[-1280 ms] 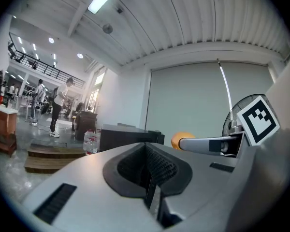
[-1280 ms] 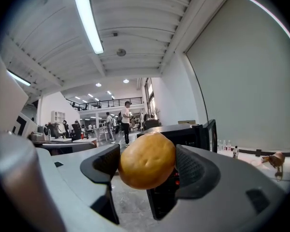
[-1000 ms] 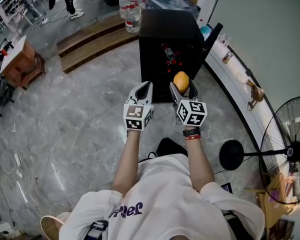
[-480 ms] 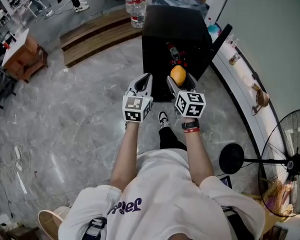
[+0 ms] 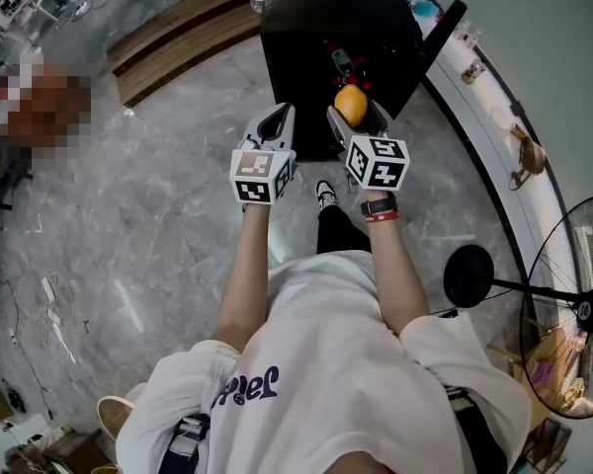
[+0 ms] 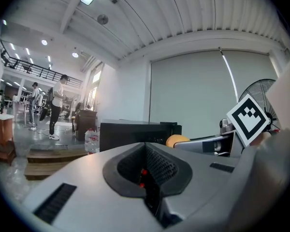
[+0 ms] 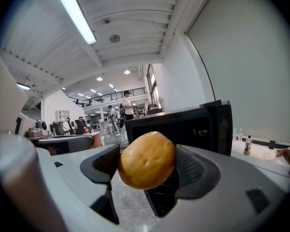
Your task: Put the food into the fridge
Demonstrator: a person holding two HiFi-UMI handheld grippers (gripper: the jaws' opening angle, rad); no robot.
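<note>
Carrying is judged the step in hand: the orange (image 7: 147,159) is clamped in the right gripper (image 5: 354,113), near the open black fridge (image 5: 326,8). The left gripper (image 6: 146,168) is closed, empty. Next, a shelf must be reached and the orange released.

The food (image 5: 350,105) is orange-yellow — the fridge (image 5: 316,18) black, the floor (image 5: 158,225) grey-veined marble.

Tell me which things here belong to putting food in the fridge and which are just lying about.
For the job: round yellow food, held in the right gripper; open black fridge.
Lying about: standing fan; wooden platform; water bottles.
</note>
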